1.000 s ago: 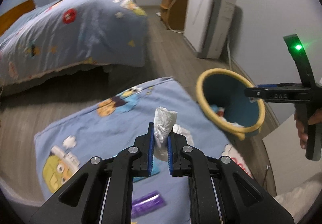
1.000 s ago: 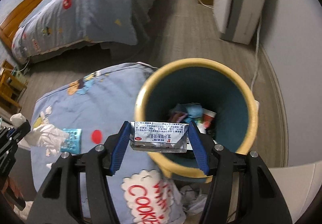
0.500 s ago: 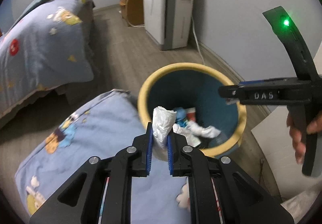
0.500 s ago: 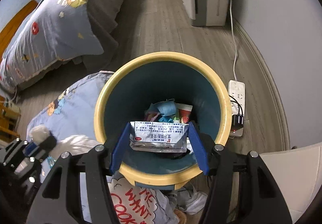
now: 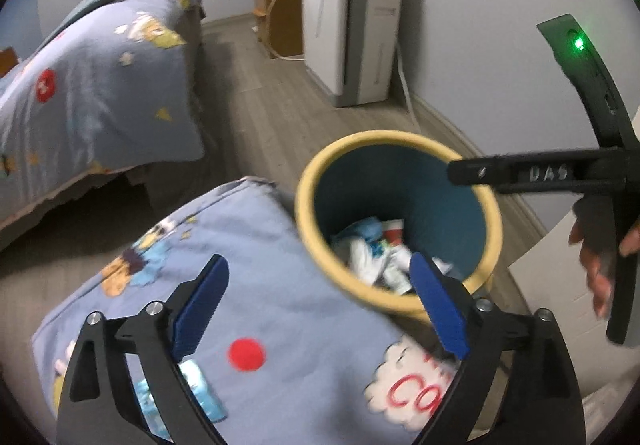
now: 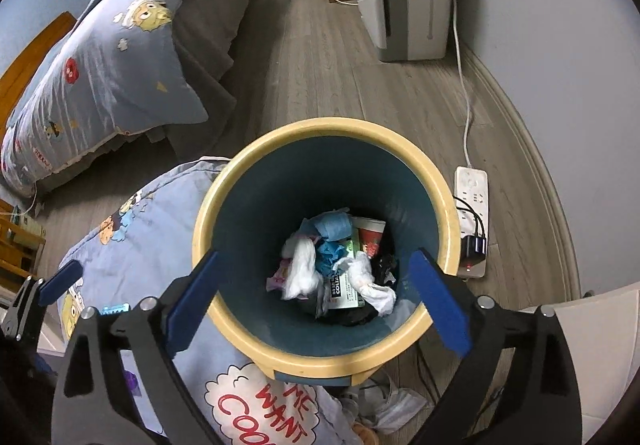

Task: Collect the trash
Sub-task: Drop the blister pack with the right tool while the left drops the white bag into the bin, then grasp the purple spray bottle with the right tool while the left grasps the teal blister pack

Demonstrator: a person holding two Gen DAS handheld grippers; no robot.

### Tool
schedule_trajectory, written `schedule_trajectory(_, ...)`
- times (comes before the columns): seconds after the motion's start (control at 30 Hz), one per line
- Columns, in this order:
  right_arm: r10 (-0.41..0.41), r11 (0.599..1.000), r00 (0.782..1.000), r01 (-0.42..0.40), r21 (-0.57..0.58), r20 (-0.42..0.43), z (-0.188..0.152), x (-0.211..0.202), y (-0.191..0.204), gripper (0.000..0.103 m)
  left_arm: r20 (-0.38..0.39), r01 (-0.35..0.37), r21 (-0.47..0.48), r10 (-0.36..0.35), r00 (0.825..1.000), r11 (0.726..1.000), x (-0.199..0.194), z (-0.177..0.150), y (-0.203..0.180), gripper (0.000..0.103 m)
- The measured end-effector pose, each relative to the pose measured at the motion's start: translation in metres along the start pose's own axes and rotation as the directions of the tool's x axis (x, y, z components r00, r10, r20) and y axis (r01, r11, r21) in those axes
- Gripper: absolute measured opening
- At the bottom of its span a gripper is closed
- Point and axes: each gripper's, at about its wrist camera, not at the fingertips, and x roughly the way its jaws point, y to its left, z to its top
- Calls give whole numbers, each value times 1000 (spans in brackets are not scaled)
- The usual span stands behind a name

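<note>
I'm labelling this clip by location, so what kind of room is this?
Most likely a bedroom: a bed under a cartoon-print quilt, a matching cushion on the wood floor, and a yellow-rimmed trash bin beside it.

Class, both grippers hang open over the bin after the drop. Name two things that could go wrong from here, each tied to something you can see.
1. The right gripper hangs just above the yellow-rimmed teal trash bin; pulling back carelessly might clip the rim and tip it.
2. A light blue wrapper lies on the blue cartoon-print quilt beneath the open left gripper, partly hidden behind its left finger, so it could be missed.
</note>
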Motion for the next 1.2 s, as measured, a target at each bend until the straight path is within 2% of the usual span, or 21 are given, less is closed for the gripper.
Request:
schedule_trajectory(0.17, 21, 996, 1000, -20, -82, 14, -3, -6, 31, 97, -9, -67, -23, 67, 998, 997, -38, -20, 33, 94)
schedule_trajectory(0.3, 41, 978, 999, -34, -207, 32, -11, -13, 71, 97, -7, -137, -48, 137, 991, 989, -76, -37, 66, 95)
schedule_trajectory(0.47, 89, 939, 996, -78, -335, 17, -30, -15, 121, 97, -42, -214, -142, 210, 977, 967, -119, -68, 110, 96)
schedule_trajectory(0.6, 140, 887, 990, -139, -440, -31, -52, -12, 166, 97, -52, -254, -213, 249, 967, 944, -142, -97, 139, 96)
schedule_trajectory(0.8, 192, 796, 974, -228, -561, -122, -87, -5, 222, 97, -55, -270, -268, 265, 963, 925, -153, -119, 164, 96)
schedule_trajectory(0.97, 141, 737, 978, -208, -643, -155, -108, 8, 254, 97, -71, -290, -287, 282, 957, 913, -157, -134, 181, 96)
schedule_trajectory(1.1, 110, 739, 978, -198, -644, -174, -112, 21, 266, 97, -85, -269, -319, 256, 963, 909, -154, -144, 193, 96)
schedule_trajectory(1.2, 91, 730, 980, -188, -657, -179, -114, 29, 275, 97, -102, -280, -292, 261, 960, 914, -149, -150, 194, 96)
